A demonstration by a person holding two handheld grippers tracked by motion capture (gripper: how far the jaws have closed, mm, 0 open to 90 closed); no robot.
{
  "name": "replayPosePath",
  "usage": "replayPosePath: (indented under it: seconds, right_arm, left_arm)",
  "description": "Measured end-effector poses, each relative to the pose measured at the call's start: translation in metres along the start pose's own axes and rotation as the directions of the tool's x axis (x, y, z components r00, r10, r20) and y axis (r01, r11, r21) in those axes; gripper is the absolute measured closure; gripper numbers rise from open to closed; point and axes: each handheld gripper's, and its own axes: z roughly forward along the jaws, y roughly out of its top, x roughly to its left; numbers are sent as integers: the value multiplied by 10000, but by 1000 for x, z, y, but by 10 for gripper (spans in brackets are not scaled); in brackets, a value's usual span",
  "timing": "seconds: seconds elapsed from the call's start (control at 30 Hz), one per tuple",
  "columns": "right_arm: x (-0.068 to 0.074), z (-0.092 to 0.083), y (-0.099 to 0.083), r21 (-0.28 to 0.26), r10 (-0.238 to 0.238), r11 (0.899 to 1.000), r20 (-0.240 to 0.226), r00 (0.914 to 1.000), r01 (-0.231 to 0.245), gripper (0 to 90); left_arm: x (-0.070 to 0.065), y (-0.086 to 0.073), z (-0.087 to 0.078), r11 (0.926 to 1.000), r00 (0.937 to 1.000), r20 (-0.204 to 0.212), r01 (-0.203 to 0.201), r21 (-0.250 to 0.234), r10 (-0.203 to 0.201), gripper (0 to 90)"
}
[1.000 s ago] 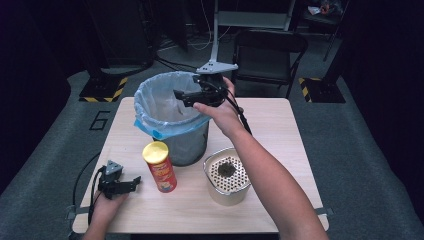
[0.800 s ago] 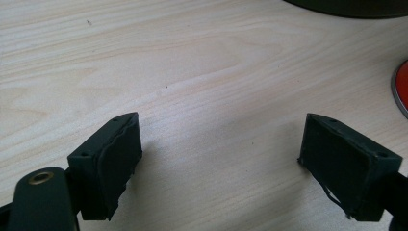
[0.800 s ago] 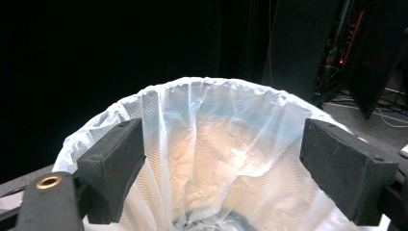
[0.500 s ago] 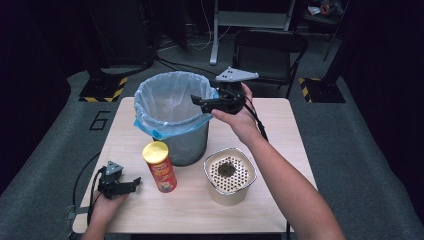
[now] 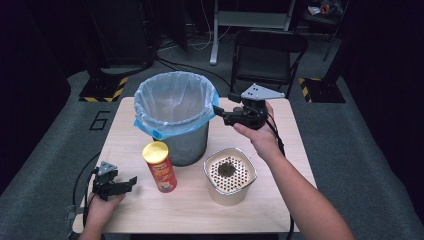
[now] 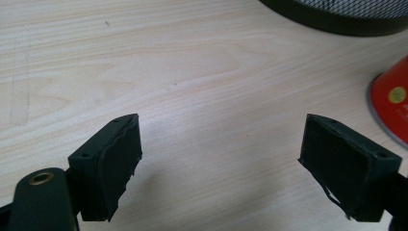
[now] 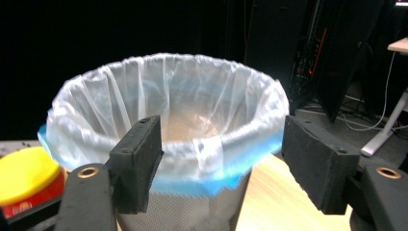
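A grey mesh bin (image 5: 175,117) lined with a clear, blue-edged bag stands at the back of the wooden table (image 5: 285,200). My right gripper (image 5: 220,112) hovers just right of the bin's rim and points at it. Its jaws have just been closing, but stand open with nothing between them. In the right gripper view the gripper (image 7: 221,168) faces the bin (image 7: 168,120) from close by. My left gripper (image 5: 126,183) rests open near the table's front left corner. In the left gripper view its jaws (image 6: 221,168) frame bare wood.
A red chips can (image 5: 160,169) with a yellow lid stands in front of the bin. A pale perforated container (image 5: 230,176) with a dark clump on top sits to its right. A black folding chair (image 5: 270,55) stands behind the table.
My right gripper has moved from above the bin's rim to the right and slightly down, now beside the bin. Its jaws stand narrower. The left gripper has stayed put.
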Motion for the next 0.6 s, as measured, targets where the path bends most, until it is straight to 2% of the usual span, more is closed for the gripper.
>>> replayPosePath:
  seconds: [0.1, 0.13, 0.3, 0.4, 0.5, 0.6]
  right_arm:
    - [-4, -5, -7, 28, 95, 10000, 83, 9999, -95, 302]
    - [-4, -7, -9, 66, 261, 9996, 105, 9996, -262, 302]
    - [-9, -15, -18, 152, 352, 9992, 284, 9990, -357, 302]
    - [-12, -24, -25, 215, 290, 9993, 464, 9985, -300, 301]
    - [-14, -26, -28, 305, 369, 9988, 469, 9982, -384, 301]
    - [-17, -30, -33, 425, 463, 9979, 494, 9977, -484, 302]
  left_arm:
    - [-3, 1, -3, 10000, 10000, 18, 7, -48, -7, 127]
    - [-3, 2, -5, 10000, 10000, 39, -63, 18, 63, 123]
    - [-8, 9, -15, 9994, 9996, -23, 271, -199, -272, 118]
    - [-13, 14, -24, 9978, 9986, 184, 509, -425, -502, 119]
    - [-18, 18, -32, 9981, 9983, 361, 465, -404, -451, 120]
    - [-25, 22, -39, 9985, 9983, 538, 249, -491, -222, 120]
